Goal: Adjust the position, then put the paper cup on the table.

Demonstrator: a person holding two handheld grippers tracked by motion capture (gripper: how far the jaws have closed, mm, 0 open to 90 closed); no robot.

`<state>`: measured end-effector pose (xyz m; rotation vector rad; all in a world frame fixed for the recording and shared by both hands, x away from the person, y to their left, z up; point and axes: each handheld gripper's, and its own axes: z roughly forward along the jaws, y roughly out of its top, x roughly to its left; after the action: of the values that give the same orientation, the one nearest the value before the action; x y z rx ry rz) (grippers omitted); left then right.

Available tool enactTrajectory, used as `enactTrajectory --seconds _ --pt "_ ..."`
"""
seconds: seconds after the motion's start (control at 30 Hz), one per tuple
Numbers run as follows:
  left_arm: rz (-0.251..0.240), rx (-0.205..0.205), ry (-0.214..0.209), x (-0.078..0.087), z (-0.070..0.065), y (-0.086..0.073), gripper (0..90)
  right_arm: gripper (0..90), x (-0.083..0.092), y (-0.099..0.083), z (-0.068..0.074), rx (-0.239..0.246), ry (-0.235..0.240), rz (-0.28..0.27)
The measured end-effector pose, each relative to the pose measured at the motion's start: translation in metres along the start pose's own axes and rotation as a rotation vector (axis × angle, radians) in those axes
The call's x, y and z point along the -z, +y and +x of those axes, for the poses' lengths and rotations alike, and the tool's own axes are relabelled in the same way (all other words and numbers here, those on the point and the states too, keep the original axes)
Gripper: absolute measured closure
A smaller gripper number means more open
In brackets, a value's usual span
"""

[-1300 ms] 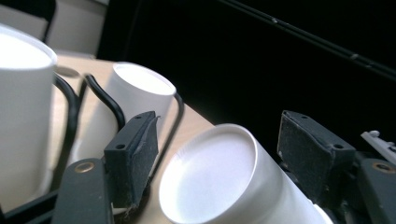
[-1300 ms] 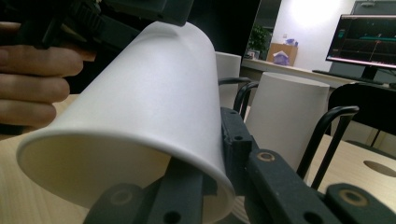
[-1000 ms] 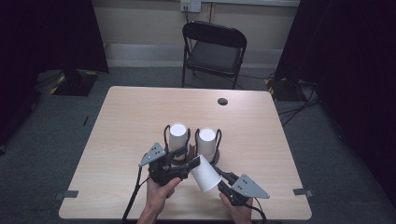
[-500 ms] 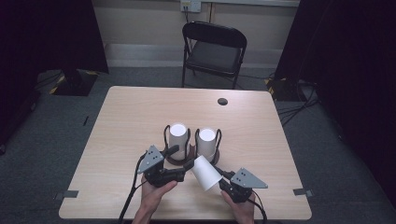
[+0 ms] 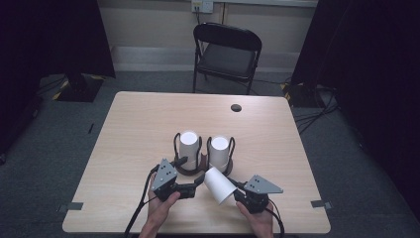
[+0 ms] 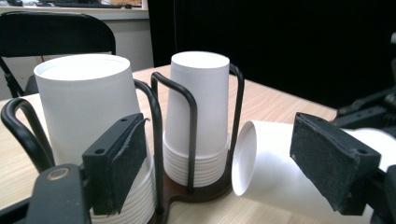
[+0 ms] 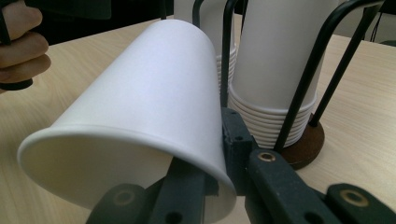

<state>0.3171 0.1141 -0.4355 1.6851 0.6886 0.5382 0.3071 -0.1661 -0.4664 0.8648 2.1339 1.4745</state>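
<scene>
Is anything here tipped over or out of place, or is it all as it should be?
One paper cup is out of line: it lies tilted on its side, pinched at its rim by the right gripper, while the two cup stacks stand upright, upside down, in their wire holder. Nothing looks spilled or damaged.

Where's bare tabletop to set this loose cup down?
Free: the far half of the table, up to the dark disc, and both side strips. Crowded: the near middle, around the cup rack, loose cup and both tools.
</scene>
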Motion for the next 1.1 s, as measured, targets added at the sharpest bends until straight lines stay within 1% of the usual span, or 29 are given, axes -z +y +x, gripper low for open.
enactTrajectory --seconds 0.03,0.07,0.1,0.13,0.17,0.2,0.23,0.3,0.33,0.37,0.4,0.43,0.47,0.5,0.57,0.6,0.63,0.67,0.7,0.77,0.8,0.83,0.9,0.93,0.97,1.0,1.03,1.07,1.1 --pt "0.012 -0.024 0.003 0.0 0.0 0.0 19.0 87.1 0.0 0.001 0.0 -0.002 0.003 0.005" --pt "0.012 -0.024 0.003 0.0 0.0 0.0 19.4 87.1 0.0 0.001 0.0 -0.002 0.003 0.005" --pt "0.029 -0.053 -0.006 0.0 -0.001 -0.001 20.7 87.1 -0.001 0.002 -0.001 0.001 0.011 0.032" --pt "0.029 -0.053 -0.006 0.0 -0.001 -0.001 21.5 87.1 -0.001 0.002 -0.001 0.001 0.011 0.032" --pt "0.048 -0.083 -0.006 -0.001 -0.002 -0.002 21.5 87.0 -0.002 0.003 -0.002 -0.001 0.018 0.051" --pt "0.05 -0.1 -0.006 -0.001 -0.003 -0.002 21.5 87.1 -0.002 0.004 -0.003 -0.007 0.021 0.056" --pt "0.05 -0.1 -0.006 -0.001 -0.003 -0.002 21.5 87.0 -0.002 0.005 -0.003 -0.01 0.023 0.063" --pt "0.059 -0.125 -0.012 -0.001 -0.004 -0.002 21.5 86.9 -0.003 0.006 -0.004 -0.014 0.025 0.069" --pt "0.047 -0.109 -0.04 0.001 -0.005 -0.004 21.5 86.8 -0.004 0.008 -0.005 -0.024 0.032 0.08" --pt "0.044 -0.111 -0.053 0.002 -0.006 -0.004 21.4 86.8 -0.004 0.009 -0.006 -0.026 0.031 0.086" --pt "0.052 -0.124 -0.04 0.002 -0.008 -0.005 21.4 86.8 -0.005 0.01 -0.006 -0.024 0.036 0.092" --pt "0.052 -0.124 -0.04 0.002 -0.008 -0.005 21.4 86.8 -0.005 0.01 -0.006 -0.024 0.036 0.092" --pt "0.066 -0.149 -0.018 0.002 -0.009 -0.007 21.4 86.7 -0.006 0.012 -0.007 -0.023 0.043 0.107" --pt "0.078 -0.157 -0.032 0.002 -0.009 -0.009 21.3 86.8 -0.007 0.014 -0.007 -0.024 0.045 0.117" --pt "0.08 -0.158 -0.039 0.003 -0.01 -0.011 19.9 86.8 -0.007 0.015 -0.007 -0.026 0.05 0.124" --pt "0.082 -0.153 -0.043 0.004 -0.01 -0.012 19.9 86.8 -0.007 0.016 -0.007 -0.033 0.07 0.139" --pt "0.074 -0.144 -0.052 0.005 -0.01 -0.013 19.8 86.8 -0.008 0.018 -0.008 -0.033 0.079 0.155" --pt "0.066 -0.142 -0.055 0.006 -0.011 -0.014 17.1 86.8 -0.009 0.02 -0.009 -0.038 0.089 0.185" --pt "0.07 -0.14 -0.052 0.006 -0.011 -0.016 17.3 86.8 -0.008 0.021 -0.011 -0.04 0.096 0.197" --pt "0.1 -0.166 -0.036 0.004 -0.012 -0.019 17.3 86.8 -0.008 0.022 -0.012 -0.039 0.106 0.205" --pt "0.099 -0.162 -0.045 0.003 -0.013 -0.021 17.4 86.8 -0.008 0.023 -0.013 -0.041 0.115 0.216" --pt "0.103 -0.169 -0.056 0.003 -0.015 -0.022 17.4 86.8 -0.008 0.025 -0.013 -0.034 0.116 0.23" --pt "0.116 -0.188 -0.065 0.001 -0.018 -0.023 17.4 86.9 -0.007 0.027 -0.013 -0.023 0.115 0.236" --pt "0.113 -0.194 -0.074 0.0 -0.02 -0.023 17.4 87.0 -0.006 0.03 -0.014 -0.013 0.119 0.245" --pt "0.113 -0.191 -0.084 -0.001 -0.022 -0.022 17.4 87.0 -0.006 0.03 -0.014 -0.013 0.119 0.245" --pt "0.111 -0.202 -0.114 -0.001 -0.026 -0.021 16.1 87.1 -0.004 0.033 -0.015 -0.006 0.122 0.26" --pt "0.117 -0.224 -0.101 -0.002 -0.029 -0.02 16.1 87.1 -0.003 0.035 -0.017 -0.009 0.133 0.269" --pt "0.117 -0.224 -0.101 -0.002 -0.029 -0.02 16.0 87.1 -0.003 0.035 -0.017 -0.009 0.133 0.269" --pt "0.133 -0.248 -0.098 -0.004 -0.031 -0.02 16.0 87.1 -0.003 0.036 -0.018 -0.012 0.14 0.281"
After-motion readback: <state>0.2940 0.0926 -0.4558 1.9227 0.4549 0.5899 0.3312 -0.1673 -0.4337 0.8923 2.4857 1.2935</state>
